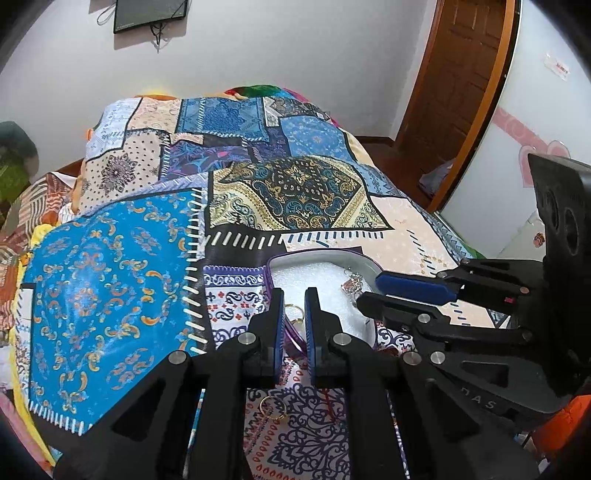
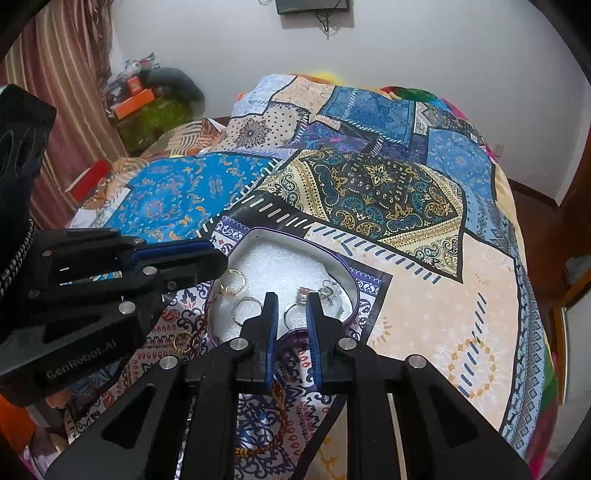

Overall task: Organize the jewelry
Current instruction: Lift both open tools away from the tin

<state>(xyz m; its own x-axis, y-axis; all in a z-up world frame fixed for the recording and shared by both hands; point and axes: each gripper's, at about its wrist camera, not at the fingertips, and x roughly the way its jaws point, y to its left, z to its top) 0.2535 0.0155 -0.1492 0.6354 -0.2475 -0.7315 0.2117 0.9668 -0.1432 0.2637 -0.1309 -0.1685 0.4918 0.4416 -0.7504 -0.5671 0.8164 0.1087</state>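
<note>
1. Jewelry: rings (image 2: 246,309) and earrings (image 2: 330,290) lie on white foam inside a purple tin (image 2: 343,266) on the patchwork bedspread (image 2: 436,295).
2. Left gripper (image 1: 294,308) is clamped on the tin's rim; its casing reads "GenRobot.AI".
3. Right gripper (image 2: 291,314) hangs slightly parted, gripping nothing, over a ring.

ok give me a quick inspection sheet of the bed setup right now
surface: patchwork quilt, wrinkled
job's things: heart-shaped tin, foam-lined, holding silver rings and earrings; gold ring and red-gold chain outside on the quilt
clutter: orange boxes at far left
tongs: left tongs shut on the tin's rim; right tongs slightly open astride one ring in the tin, not pressing it
cables: cord dangling from wall screen
surroundings: wooden door, striped curtain
</note>
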